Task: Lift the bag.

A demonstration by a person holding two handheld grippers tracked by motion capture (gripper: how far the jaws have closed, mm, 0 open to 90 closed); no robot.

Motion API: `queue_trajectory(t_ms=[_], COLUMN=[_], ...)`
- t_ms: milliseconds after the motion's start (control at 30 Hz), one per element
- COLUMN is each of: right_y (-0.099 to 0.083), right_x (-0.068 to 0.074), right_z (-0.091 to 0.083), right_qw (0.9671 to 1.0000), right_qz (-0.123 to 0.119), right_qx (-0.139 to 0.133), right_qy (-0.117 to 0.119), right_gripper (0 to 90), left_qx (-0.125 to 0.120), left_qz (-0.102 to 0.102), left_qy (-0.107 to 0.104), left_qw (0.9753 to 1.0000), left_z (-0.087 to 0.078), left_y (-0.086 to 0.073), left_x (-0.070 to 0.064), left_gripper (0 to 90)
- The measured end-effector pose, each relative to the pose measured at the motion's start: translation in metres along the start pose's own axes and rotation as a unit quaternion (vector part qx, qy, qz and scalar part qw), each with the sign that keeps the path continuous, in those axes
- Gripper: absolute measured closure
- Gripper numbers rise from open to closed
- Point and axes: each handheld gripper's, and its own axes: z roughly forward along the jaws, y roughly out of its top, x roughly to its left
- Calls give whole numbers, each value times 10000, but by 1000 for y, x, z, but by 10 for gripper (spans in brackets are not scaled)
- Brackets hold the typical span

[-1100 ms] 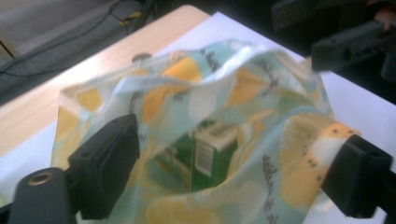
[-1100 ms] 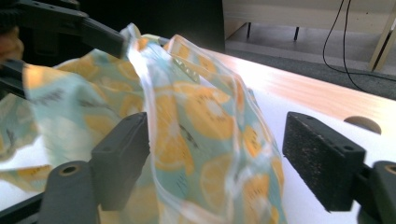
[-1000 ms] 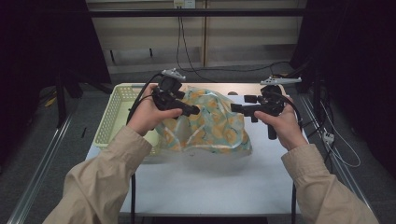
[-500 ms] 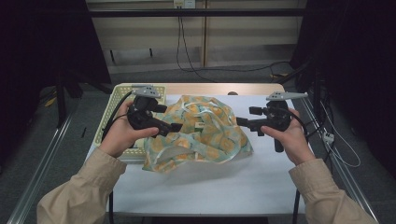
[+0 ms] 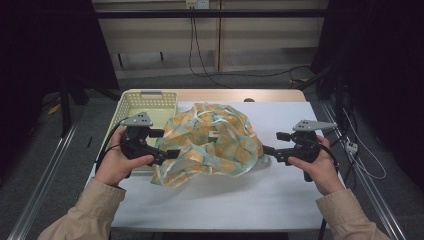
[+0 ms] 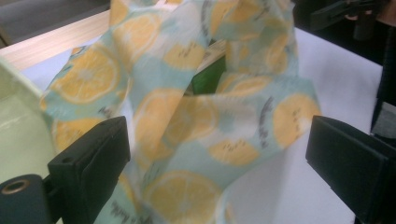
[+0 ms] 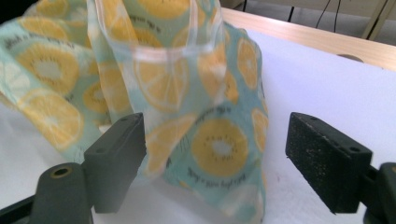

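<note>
On the table (image 5: pixel 210 200), cloth (image 5: pixel 212 142) released, grippers apart

Green item (image 6: pixel 208 77) mostly hidden inside crumpled cloth (image 5: pixel 212 142), basket (image 5: pixel 145 102) partly covered by cloth

Lemon-print cloth (image 6: pixel 187 126) — between parted jaws
</note>
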Motion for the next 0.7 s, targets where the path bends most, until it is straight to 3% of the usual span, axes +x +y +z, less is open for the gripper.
queue_trajectory(t_ms=[233, 533, 700], right_y=[-20, -43, -56], right_x=[5, 5, 6], right_z=[-3, -5, -4], right_qw=[9998, 9998, 9996], right_qz=[-107, -68, -65], right_qx=[105, 170, 257], right_qy=[-93, -118, -102], right_gripper=[204, 203, 200], left_qx=[-83, -142, 2], left_qz=[7, -220, -243], left_qy=[35, 44, 82], left_qw=[10000, 9996, 9997], left_z=[-5, -1, 1], left_y=[-29, -61, -70], left_x=[-4, -5, -6], left_gripper=[62, 62, 63])
